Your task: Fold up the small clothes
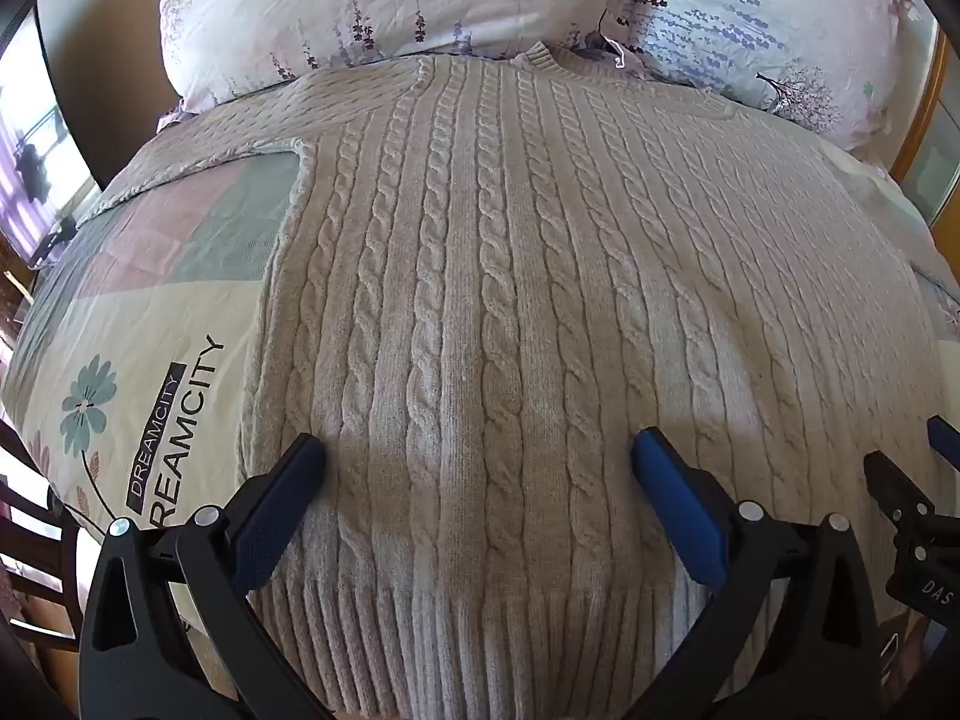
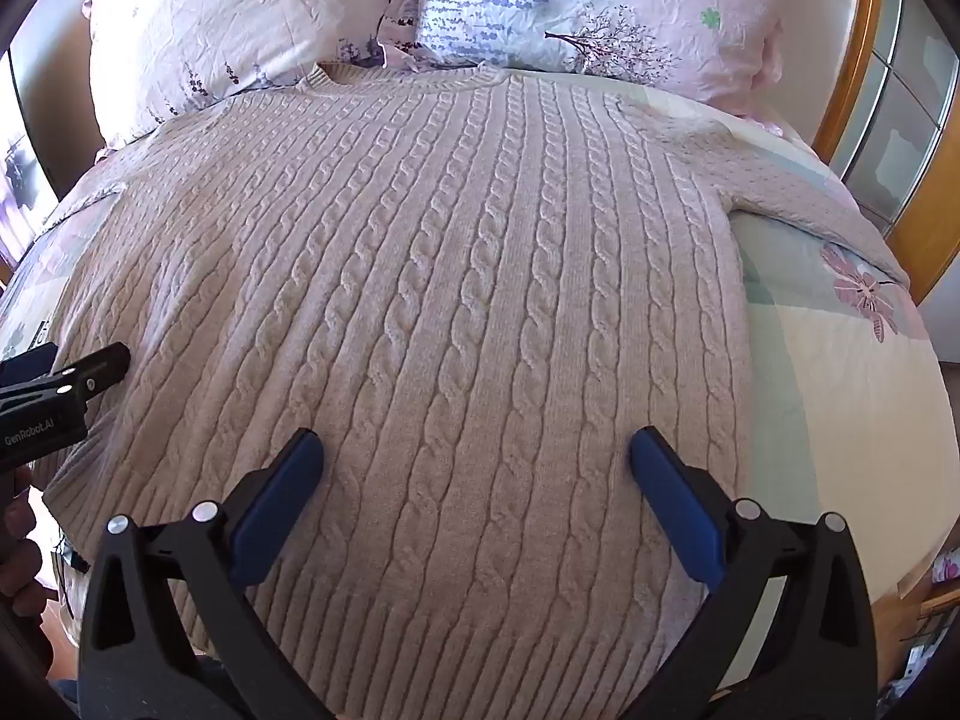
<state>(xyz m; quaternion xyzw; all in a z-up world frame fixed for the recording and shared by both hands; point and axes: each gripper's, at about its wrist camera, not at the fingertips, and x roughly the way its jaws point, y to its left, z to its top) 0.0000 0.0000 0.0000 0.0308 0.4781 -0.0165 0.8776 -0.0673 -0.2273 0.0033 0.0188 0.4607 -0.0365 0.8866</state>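
Note:
A beige cable-knit sweater (image 1: 510,276) lies flat on the bed, collar toward the pillows, ribbed hem nearest me. It also fills the right wrist view (image 2: 456,300), with one sleeve stretched out to the right (image 2: 798,192). My left gripper (image 1: 480,450) is open and empty, hovering above the lower left part of the sweater near the hem. My right gripper (image 2: 477,444) is open and empty above the lower right part. The right gripper shows at the right edge of the left wrist view (image 1: 918,480); the left gripper shows at the left edge of the right wrist view (image 2: 66,384).
The sweater lies on a patterned bedsheet (image 1: 150,360) with a flower and "DREAMCITY" print. Two floral pillows (image 1: 384,6) (image 2: 600,6) stand behind the collar. A wooden frame (image 2: 858,60) is at the far right. A dark wooden chair (image 1: 30,540) stands at the bed's left.

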